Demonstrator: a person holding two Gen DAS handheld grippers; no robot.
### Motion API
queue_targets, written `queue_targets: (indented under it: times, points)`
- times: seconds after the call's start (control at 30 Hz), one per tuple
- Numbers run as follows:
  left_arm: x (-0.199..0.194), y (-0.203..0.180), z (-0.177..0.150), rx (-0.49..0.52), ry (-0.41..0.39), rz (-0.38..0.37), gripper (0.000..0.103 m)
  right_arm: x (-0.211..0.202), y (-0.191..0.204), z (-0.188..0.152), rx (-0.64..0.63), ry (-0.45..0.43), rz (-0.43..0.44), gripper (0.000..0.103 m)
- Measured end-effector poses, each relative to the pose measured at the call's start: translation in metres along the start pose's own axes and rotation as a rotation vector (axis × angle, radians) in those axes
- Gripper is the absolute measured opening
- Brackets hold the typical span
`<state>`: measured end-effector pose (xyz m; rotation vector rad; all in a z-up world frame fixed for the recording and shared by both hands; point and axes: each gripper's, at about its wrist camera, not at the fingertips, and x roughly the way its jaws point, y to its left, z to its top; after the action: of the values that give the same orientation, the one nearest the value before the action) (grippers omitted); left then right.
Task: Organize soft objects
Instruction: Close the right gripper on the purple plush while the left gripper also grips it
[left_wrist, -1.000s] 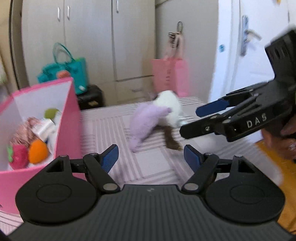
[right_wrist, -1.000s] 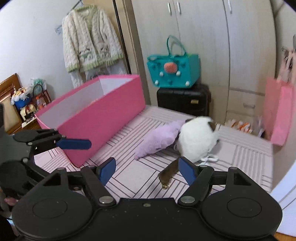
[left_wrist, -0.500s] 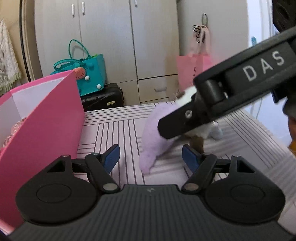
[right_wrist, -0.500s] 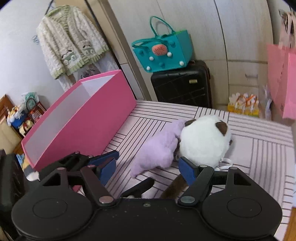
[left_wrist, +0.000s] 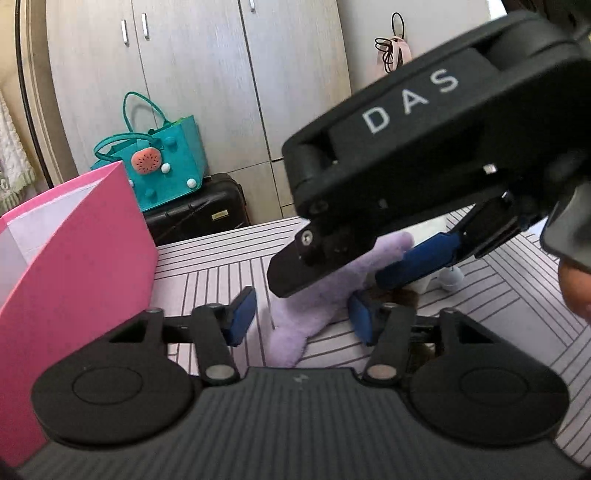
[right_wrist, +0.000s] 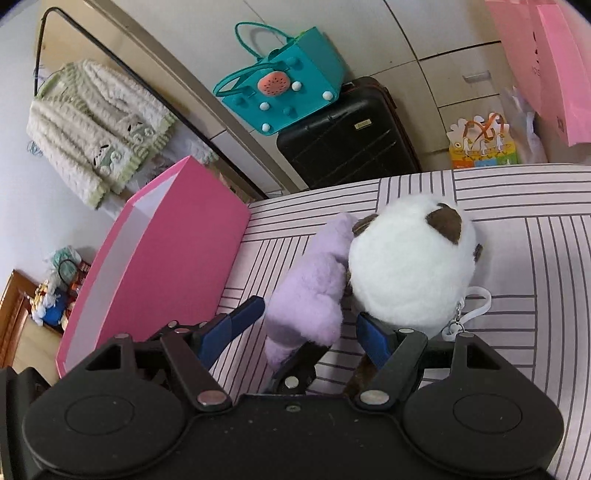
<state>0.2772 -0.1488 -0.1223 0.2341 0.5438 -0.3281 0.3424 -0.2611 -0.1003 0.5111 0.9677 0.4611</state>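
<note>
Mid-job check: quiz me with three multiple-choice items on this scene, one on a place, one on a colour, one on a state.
1. The teal bag sits:
A) on the black suitcase
B) on a door hook
C) under the cardigan

2. The plush nearer the pink box is:
A) white
B) purple
C) green

3. The pink box's top is:
A) open
B) lidded
C) taped shut

Answers:
1 A, the bag rests on the suitcase's top.
2 B, the purple one lies between the box and the white plush.
3 A, its pale inner walls show.
</note>
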Motion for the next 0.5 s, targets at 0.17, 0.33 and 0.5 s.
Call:
queue_targets:
  times: [0.17,0.33,0.5]
  points:
    - [0.003,-0.003,-0.001,0.026,0.012,0.007,0.03,0.003,-0.005,-0.001,0.051,-0.019,0.006,0.079]
    - [-0.003,-0.005,-0.002,0.034,0.007,0.001,0.027,0.009,-0.005,-0.002,0.063,-0.025,0.002,0.079]
    - [-0.019,-0.004,-0.008,0.035,0.005,-0.038,0.027,0.008,-0.004,-0.005,0.068,-0.035,-0.008,0.079]
